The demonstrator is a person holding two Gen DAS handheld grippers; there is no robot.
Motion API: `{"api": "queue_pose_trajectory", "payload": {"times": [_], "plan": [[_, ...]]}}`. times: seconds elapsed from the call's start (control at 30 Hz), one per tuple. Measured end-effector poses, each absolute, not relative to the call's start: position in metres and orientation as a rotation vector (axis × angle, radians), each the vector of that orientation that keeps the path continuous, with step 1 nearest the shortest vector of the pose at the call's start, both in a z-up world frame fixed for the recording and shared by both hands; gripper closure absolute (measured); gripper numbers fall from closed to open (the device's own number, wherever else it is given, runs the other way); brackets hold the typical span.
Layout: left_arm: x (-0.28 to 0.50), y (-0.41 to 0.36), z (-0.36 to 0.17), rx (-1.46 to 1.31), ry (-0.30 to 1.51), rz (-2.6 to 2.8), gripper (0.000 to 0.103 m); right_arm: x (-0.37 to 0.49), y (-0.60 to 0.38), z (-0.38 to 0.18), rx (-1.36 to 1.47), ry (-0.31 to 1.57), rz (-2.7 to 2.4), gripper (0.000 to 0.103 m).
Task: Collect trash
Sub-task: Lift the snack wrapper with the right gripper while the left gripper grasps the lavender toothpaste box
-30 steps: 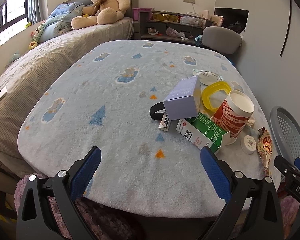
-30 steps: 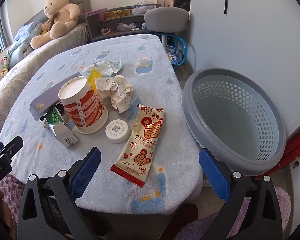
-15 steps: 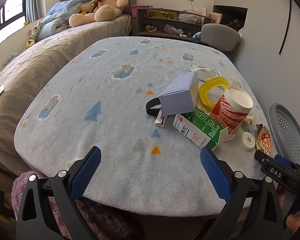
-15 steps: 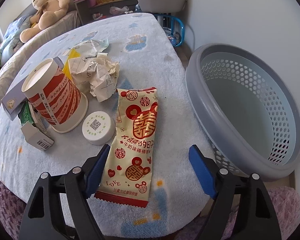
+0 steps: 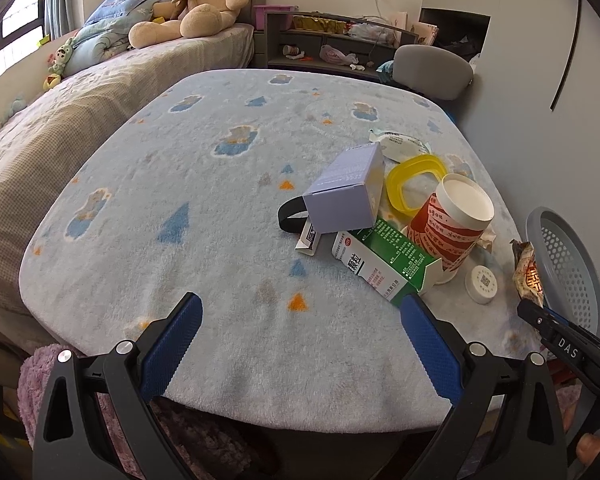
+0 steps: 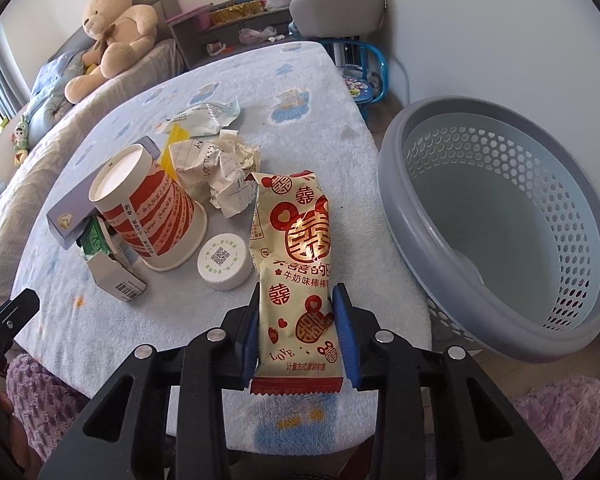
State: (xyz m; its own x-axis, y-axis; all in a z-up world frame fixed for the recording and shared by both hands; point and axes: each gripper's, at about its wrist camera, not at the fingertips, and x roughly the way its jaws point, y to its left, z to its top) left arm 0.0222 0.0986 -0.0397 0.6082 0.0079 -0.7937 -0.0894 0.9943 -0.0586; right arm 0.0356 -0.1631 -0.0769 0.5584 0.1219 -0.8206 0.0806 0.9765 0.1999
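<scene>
While the right hand-held gripper (image 6: pixel 296 332) pinches the snack wrapper (image 6: pixel 296 248) by its lower half, the wrapper stands up off the tabletop (image 6: pixel 308 92), likely so it can be swung clear of the other litter toward the basket (image 6: pixel 396 184) just to the right; the grip sits near one end, so the free end may flop. Beside the tabletop edge, the basket looks empty; no trash shows inside it. Left on the tabletop are a cup (image 6: pixel 152 208) standing mouth down, a white lid (image 6: pixel 224 260) just beside it, crumpled paper (image 6: pixel 216 168), a carton (image 5: pixel 384 264), a lilac box (image 5: pixel 346 196) and a yellow ring (image 5: pixel 414 184), all bunched together. Holding nothing, the left hand-held gripper (image 5: pixel 298 344) hovers wide at the near edge, perhaps waiting for its turn.
</scene>
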Motion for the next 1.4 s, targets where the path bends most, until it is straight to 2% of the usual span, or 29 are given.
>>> {"api": "queue_pose_trajectory", "payload": {"times": [0.47,0.87,1.17,1.23,1.3,1.4], "plan": [[0.121,0.114,-0.008,-0.065,0.950,-0.078,0.008,0.015,-0.174,-0.064,0.245,0.936,0.052,0.070],[0.196,0.086,-0.049,-0.022,1.192,-0.249,0.008,0.030,-0.180,-0.060,0.253,0.909,0.054,0.070],[0.211,0.081,-0.072,-0.023,1.251,-0.269,0.009,0.037,-0.186,-0.068,0.269,0.919,0.053,0.070],[0.211,0.079,-0.074,-0.020,1.251,-0.285,0.021,0.037,-0.186,-0.069,0.271,0.921,0.052,0.070],[0.211,0.076,-0.078,-0.009,1.276,-0.310,0.053,0.037,-0.186,-0.070,0.274,0.924,0.053,0.070],[0.207,0.073,-0.079,0.001,1.262,-0.321,0.055,0.036,-0.186,-0.070,0.276,0.922,0.057,0.070]]}}
